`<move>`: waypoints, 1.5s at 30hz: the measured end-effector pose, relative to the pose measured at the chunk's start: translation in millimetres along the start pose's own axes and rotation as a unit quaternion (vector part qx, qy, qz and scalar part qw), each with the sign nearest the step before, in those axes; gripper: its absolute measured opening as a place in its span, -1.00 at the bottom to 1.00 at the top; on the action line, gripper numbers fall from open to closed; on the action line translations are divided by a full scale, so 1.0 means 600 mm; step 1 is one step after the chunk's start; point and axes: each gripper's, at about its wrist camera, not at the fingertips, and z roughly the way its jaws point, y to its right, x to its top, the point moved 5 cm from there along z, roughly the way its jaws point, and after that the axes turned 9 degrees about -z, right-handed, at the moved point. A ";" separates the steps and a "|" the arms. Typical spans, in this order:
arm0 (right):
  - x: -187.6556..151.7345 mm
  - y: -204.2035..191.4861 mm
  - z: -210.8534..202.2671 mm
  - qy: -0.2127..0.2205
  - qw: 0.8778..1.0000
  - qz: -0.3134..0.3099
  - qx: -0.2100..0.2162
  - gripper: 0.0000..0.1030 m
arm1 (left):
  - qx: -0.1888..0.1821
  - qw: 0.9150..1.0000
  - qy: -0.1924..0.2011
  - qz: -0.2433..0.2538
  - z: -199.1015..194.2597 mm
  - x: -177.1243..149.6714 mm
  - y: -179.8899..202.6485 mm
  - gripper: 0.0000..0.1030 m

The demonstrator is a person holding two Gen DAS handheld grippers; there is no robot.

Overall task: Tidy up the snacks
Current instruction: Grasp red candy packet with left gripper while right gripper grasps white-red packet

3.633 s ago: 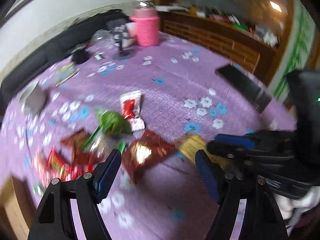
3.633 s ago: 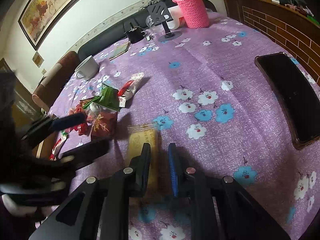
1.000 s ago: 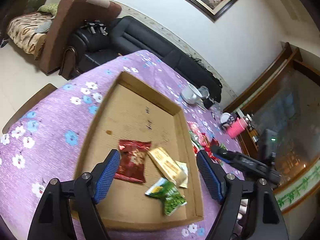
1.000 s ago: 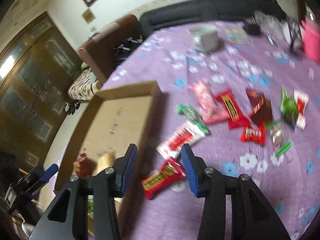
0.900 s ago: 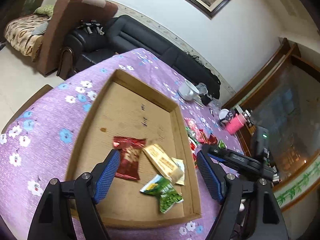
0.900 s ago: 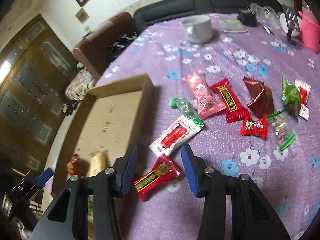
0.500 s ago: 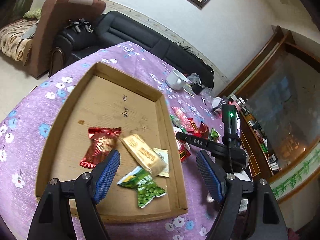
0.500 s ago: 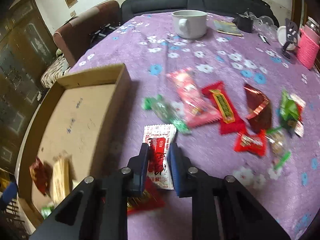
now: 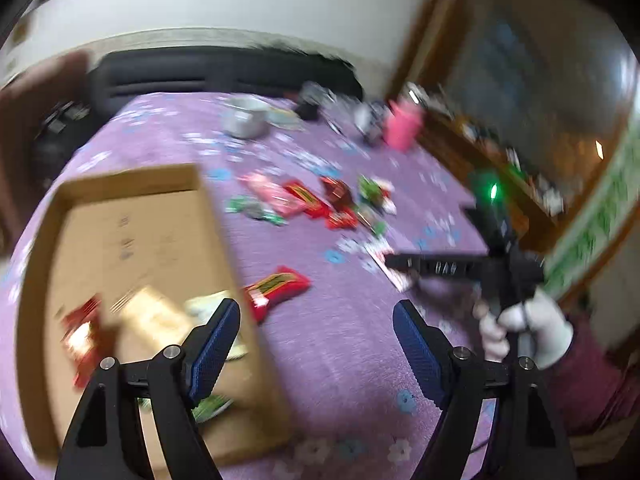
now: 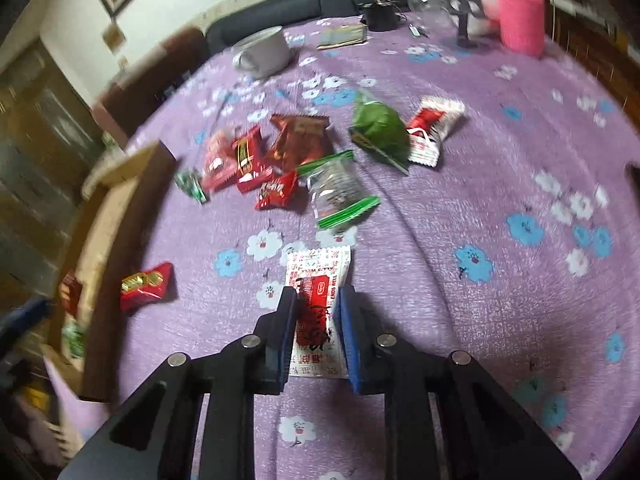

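right gripper [image 10: 315,322]: now closed on flat white-and-red snack sachet [image 10: 318,280], away from cardboard tray [image 10: 120,184]
left gripper [image 9: 316,344]: swung from tray toward table, empty

Between the box [image 10: 120,216] on the left and the snack pile [image 10: 288,160] further back there's an open strip of tablecloth [image 10: 460,208]; only a red bar [image 10: 146,282] lies in it, just beside the box wall. That wall is the thing to get over on the left. The right half of the table is mostly bare cloth. Far end is crowded: mug [image 10: 266,54], pink cup [image 10: 520,20], stand [image 10: 464,4]. The box's far half is bare cardboard.
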 end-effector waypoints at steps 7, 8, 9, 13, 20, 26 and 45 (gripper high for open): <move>-0.007 0.001 -0.002 0.043 0.999 -0.003 0.025 -0.64 | 0.050 0.988 -0.106 0.101 0.122 0.043 0.046 0.59; -0.008 0.005 -0.002 0.046 0.998 0.001 0.032 -0.64 | 0.062 0.985 -0.119 0.112 0.134 0.047 0.044 0.58; -0.008 0.009 -0.003 0.048 0.998 0.006 0.041 -0.64 | 0.079 0.979 -0.139 0.124 0.150 0.049 0.039 0.50; -0.005 0.020 0.000 0.051 0.996 0.022 0.069 -0.64 | 0.104 0.962 -0.206 0.142 0.186 0.037 0.019 0.42; -0.007 0.027 0.000 0.049 0.994 0.038 0.086 -0.64 | 0.107 0.956 -0.242 0.124 0.199 0.016 0.001 -0.10; -0.009 0.025 -0.001 0.049 0.995 0.031 0.081 -0.65 | 0.075 0.969 -0.211 0.105 0.205 -0.012 0.058 0.02; -0.013 -0.022 -0.002 0.054 0.996 -0.065 0.012 -0.31 | 0.101 0.981 -0.143 0.082 0.170 -0.035 0.035 -0.55</move>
